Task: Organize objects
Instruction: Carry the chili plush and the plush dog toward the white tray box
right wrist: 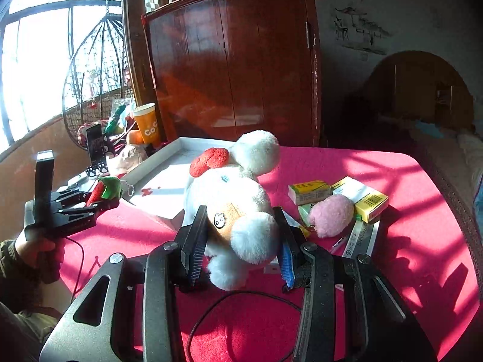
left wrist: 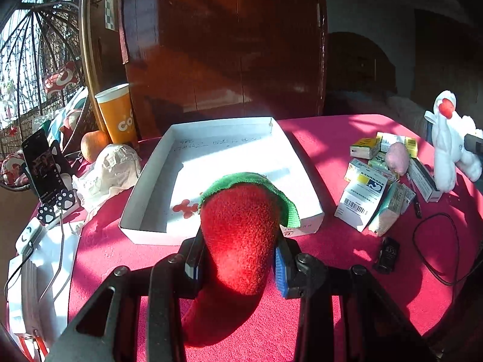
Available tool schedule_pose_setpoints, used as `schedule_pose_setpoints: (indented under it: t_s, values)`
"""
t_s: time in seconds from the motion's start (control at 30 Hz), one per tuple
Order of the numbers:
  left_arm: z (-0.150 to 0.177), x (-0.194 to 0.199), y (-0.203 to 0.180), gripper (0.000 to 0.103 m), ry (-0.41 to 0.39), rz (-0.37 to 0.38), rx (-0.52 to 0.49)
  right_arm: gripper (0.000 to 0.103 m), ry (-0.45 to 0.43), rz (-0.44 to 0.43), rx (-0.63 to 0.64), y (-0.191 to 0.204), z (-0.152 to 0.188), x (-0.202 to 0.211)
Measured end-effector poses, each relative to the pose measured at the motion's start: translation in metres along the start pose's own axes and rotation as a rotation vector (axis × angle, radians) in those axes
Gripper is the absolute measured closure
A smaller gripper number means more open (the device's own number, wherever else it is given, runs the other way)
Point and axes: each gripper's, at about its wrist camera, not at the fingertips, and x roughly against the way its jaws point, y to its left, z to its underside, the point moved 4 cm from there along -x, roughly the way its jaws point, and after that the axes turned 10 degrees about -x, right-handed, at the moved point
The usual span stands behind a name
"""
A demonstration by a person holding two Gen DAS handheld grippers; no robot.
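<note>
My left gripper [left wrist: 238,259] is shut on a red plush carrot with a green top [left wrist: 241,232], held just in front of the near rim of a white shallow box [left wrist: 305,175]. The same gripper [right wrist: 104,199] and carrot [right wrist: 104,190] show at the left of the right wrist view. My right gripper [right wrist: 241,250] is shut on a white plush toy with a red bow [right wrist: 238,193], held above the red tablecloth, right of the box [right wrist: 157,169]. In the left wrist view the plush toy [left wrist: 449,141] hangs at the far right.
Several medicine boxes [left wrist: 362,193] and a pink plush ball [right wrist: 332,215] lie right of the box. A black cable [left wrist: 434,250] and adapter lie near the right edge. An orange cup [left wrist: 119,114], an orange, crumpled paper and a phone on a stand [left wrist: 43,166] sit left.
</note>
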Motion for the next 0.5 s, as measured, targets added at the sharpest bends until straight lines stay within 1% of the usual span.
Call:
schedule_pose_setpoints:
  t_s: [0.1,0.2,0.37,0.5]
  values:
    - [0.002,0.005,0.011,0.067,-0.008,-0.049,0.015,0.062,-0.003,0.002,-0.008,0.003,-0.003,-0.001]
    - [0.002,0.009,0.021,0.067,-0.018,-0.081,0.025,0.062,-0.006,-0.008,-0.016,0.007,-0.007,-0.002]
    - [0.0,0.014,0.031,0.067,-0.033,-0.095,0.031,0.062,-0.02,-0.019,0.002,0.021,-0.016,-0.005]
    - [-0.002,0.017,0.037,0.067,-0.047,-0.098,0.038,0.062,-0.025,-0.039,-0.009,0.031,-0.026,-0.011]
